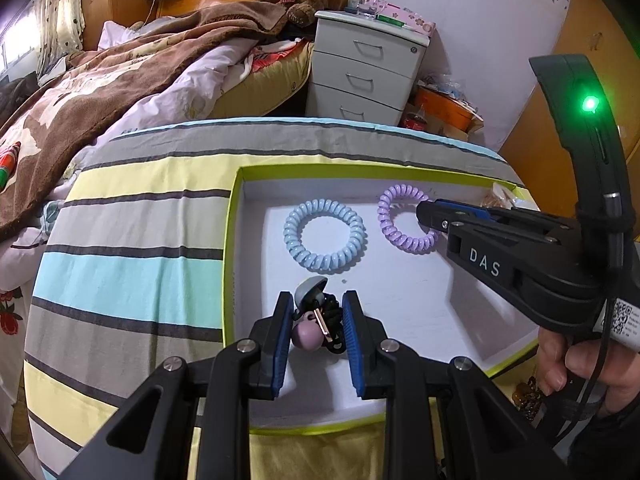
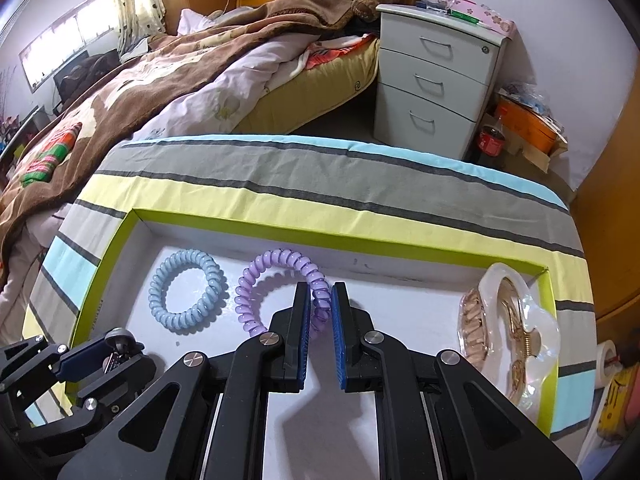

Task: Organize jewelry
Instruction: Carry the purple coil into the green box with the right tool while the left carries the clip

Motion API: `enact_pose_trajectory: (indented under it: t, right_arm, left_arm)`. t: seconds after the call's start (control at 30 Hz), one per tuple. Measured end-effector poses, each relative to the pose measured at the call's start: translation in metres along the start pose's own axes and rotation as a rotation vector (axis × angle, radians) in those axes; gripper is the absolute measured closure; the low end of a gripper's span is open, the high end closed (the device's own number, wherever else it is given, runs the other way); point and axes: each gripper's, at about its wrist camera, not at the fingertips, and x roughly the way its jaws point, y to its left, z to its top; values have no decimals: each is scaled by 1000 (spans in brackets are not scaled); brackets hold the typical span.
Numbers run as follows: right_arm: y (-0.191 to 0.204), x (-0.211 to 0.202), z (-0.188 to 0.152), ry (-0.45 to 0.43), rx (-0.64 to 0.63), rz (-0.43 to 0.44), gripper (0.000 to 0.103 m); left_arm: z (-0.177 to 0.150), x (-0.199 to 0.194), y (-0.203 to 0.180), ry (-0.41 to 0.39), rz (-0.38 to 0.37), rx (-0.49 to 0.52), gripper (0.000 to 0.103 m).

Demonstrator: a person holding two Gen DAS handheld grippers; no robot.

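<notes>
A white tray with a lime rim [image 1: 236, 216] [image 2: 132, 224] lies on the striped cloth. In it lie a blue coil hair tie [image 1: 324, 236] [image 2: 187, 291] and a purple coil hair tie [image 1: 404, 220] [image 2: 276, 292]. My left gripper [image 1: 316, 304] is shut on a hair tie with grey and pink beads [image 1: 310, 320], low over the tray's near left part; it shows in the right wrist view [image 2: 116, 348]. My right gripper [image 2: 320, 296] [image 1: 424, 212] is shut on the right side of the purple coil.
A clear bag of gold and beige hair clips [image 2: 512, 328] lies at the tray's right end. A bed with a brown blanket [image 2: 152, 80] and a grey drawer unit [image 2: 440, 76] stand behind the striped table [image 1: 132, 240]. A cola bottle [image 2: 492, 136] stands on the floor.
</notes>
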Motion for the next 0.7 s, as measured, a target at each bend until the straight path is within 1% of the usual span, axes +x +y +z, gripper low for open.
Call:
enact_pose_trajectory:
  t: [0.5,0.7]
  right_arm:
    - [2,7,5,12,-16,-4,92]
    - [4,7,4,7,-23,-4,90]
  left_arm:
    - [-1,7,-1,15,6,-3,76]
    - [0,8,-1,16,12,2,76]
